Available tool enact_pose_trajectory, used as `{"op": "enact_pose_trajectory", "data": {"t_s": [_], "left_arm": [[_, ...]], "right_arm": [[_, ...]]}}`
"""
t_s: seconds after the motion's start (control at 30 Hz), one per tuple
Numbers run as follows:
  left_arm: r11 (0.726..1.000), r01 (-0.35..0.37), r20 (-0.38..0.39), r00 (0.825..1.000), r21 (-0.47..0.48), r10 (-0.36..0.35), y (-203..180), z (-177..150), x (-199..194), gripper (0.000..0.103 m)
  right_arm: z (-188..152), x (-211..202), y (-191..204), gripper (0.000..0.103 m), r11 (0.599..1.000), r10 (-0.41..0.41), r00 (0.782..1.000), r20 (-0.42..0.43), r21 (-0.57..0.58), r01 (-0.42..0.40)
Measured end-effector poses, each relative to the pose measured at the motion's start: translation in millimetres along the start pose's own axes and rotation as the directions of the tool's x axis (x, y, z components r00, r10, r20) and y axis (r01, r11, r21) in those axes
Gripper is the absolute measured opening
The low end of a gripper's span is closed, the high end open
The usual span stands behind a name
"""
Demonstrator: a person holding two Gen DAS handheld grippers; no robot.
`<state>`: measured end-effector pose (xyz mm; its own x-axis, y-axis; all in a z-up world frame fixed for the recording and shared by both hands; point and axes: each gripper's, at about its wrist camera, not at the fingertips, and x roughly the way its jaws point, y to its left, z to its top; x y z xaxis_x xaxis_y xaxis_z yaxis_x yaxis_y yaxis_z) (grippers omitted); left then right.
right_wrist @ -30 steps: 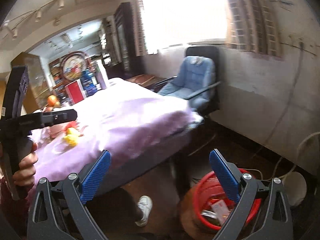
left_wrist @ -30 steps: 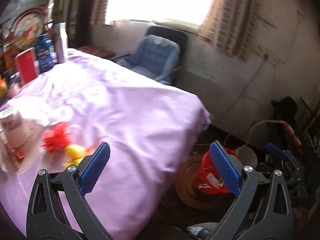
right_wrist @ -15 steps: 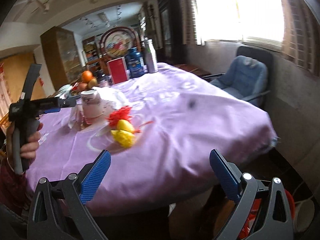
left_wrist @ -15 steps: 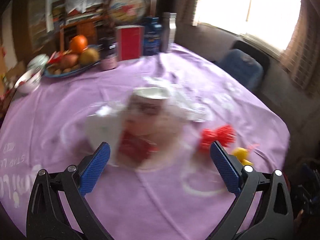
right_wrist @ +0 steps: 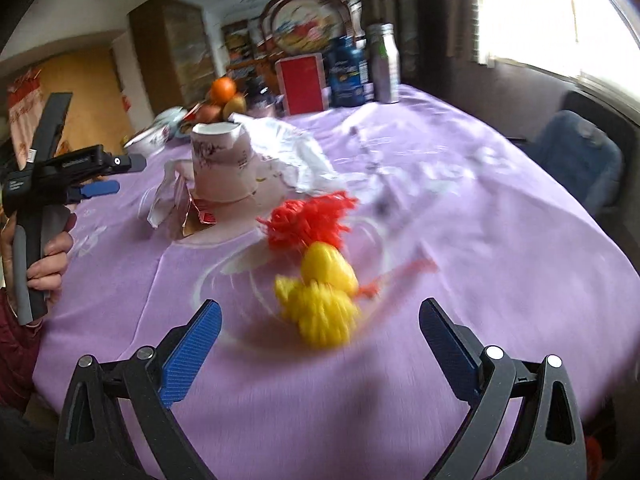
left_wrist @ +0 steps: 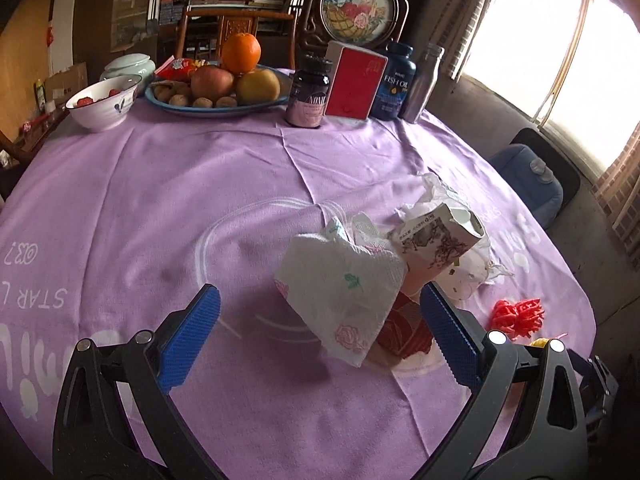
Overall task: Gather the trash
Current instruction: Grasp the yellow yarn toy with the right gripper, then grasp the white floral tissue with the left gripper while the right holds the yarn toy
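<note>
Covering a round table, purple tablecloth (left_wrist: 168,184), fruit plate (left_wrist: 218,106), bright window (left_wrist: 560,48)

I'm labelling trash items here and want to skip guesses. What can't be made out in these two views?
- Left wrist view: the red wrapper is mostly hidden under the floral napkin.
- Left wrist view: the yellow pompom is hidden behind the gripper.
- Right wrist view: motion blur smears the paper cup print.

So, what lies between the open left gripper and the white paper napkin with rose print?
Only bare purple tablecloth, as the left wrist view shows; the left gripper is not yet touching the napkin.
</note>
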<state>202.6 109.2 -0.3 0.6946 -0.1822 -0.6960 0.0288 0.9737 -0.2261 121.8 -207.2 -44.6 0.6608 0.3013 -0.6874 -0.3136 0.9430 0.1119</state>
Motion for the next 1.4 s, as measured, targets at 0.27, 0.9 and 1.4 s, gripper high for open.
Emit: {"op": "enact_pose_trajectory", "data": {"t_s": [0.27,0.9,1.4], "left_arm": [[0.987,0.148,-0.014,0.989,-0.068,-0.149,25,1,23,0.096],[0.990,0.028,-0.126,0.992,0.135,-0.011,-18,-13,47,0.080],[0.996,-0.003,-0.138,0.990,0.088,0.016,-6,-3,59,0.075]], "right_arm": [[45,48,-23,0.033,0.978,0.204,0.927,-0.316,0.024,-0.207],[-31,-56,-48,0.034,0.967,0.045,0.997,0.070,0.246,-0.061],[-40,-118,-24,0.034,0.976,-0.012,0.983,0.183,0.214,-0.028]]}}
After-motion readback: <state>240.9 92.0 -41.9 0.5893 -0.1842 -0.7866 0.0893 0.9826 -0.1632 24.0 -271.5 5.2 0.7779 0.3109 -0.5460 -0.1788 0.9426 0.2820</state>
